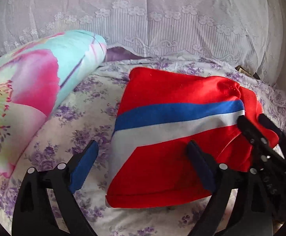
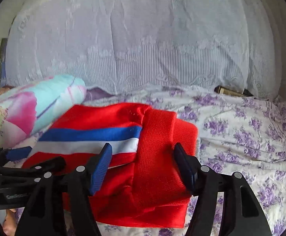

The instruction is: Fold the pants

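The red pants (image 1: 168, 137) with a blue and a white stripe lie folded into a compact bundle on the bed. They also show in the right wrist view (image 2: 123, 147), with the ribbed waistband (image 2: 158, 147) on top at the right end. My left gripper (image 1: 143, 161) is open above the bundle's left near edge and holds nothing. My right gripper (image 2: 143, 167) is open, its fingers on either side of the waistband end; the jaws are not closed on the cloth. The right gripper also shows in the left wrist view (image 1: 260, 137) at the bundle's right end.
The bed sheet (image 2: 241, 137) is white with purple flowers. A rolled floral pillow (image 1: 35, 88) lies to the left of the pants. A lace curtain (image 2: 143, 49) hangs along the far side. A dark object (image 2: 231, 91) lies at the bed's far edge.
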Available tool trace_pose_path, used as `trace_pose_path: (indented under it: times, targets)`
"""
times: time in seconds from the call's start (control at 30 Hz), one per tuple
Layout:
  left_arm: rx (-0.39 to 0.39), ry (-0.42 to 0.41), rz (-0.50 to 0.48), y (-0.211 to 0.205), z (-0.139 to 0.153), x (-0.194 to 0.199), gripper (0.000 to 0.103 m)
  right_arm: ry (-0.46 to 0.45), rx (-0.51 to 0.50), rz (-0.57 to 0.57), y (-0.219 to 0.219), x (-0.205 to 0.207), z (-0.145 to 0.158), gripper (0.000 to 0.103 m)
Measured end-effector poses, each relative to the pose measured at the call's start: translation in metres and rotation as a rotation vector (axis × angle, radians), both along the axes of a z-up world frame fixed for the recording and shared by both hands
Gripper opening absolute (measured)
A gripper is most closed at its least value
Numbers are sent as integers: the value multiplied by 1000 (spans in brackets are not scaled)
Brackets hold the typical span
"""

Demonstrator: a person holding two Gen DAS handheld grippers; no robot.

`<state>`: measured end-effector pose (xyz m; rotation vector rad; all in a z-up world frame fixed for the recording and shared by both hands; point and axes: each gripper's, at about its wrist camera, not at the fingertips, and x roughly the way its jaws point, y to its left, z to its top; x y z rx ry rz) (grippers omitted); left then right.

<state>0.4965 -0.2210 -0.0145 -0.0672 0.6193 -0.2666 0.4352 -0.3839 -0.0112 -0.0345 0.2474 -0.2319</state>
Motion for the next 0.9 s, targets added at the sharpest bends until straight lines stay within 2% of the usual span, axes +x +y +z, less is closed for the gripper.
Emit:
trace_pose_path:
  times: [0.07, 0.1, 0.13, 0.17, 0.2, 0.27, 0.37, 0.63, 0.7, 0.8, 0.9]
  targets:
    - [35, -75, 61, 2, 8, -8, 89, -33, 1, -22, -1, -5, 4, 68]
    - [45, -91, 79, 2, 9, -10, 89, 12, 6, -31, -4, 3, 2, 71]
    - [62, -86, 86, 1, 8, -9, 89, 100, 14, -43, -7, 17, -5, 76]
    - [85, -64, 81, -2, 5, -4, 89, 187, 45, -34, -12, 30, -15, 80]
    - [106, -38, 75, -4, -2, 1, 90, 235, 78, -27, -17, 37, -19, 84]
    - [115, -51, 95, -4, -4, 0, 93, 218, 127, -13, -25, 35, -17, 92]
    - [130, -71, 94, -5, -3, -1, 94, 197, 150, -10, -28, 31, -18, 93]
    - [157, -125, 87, -11, -1, -8, 94, 31, 78, -30, -18, 3, -5, 93]
    - [160, -130, 84, -13, -1, -9, 94, 70, 53, -31, -15, 10, -5, 96]
    - [170, -132, 108, -12, -1, -8, 94, 193, 69, -38, -17, 29, -12, 99]
    - [143, -120, 96, -9, -2, -6, 95, 180, 112, -28, -24, 25, -11, 99]
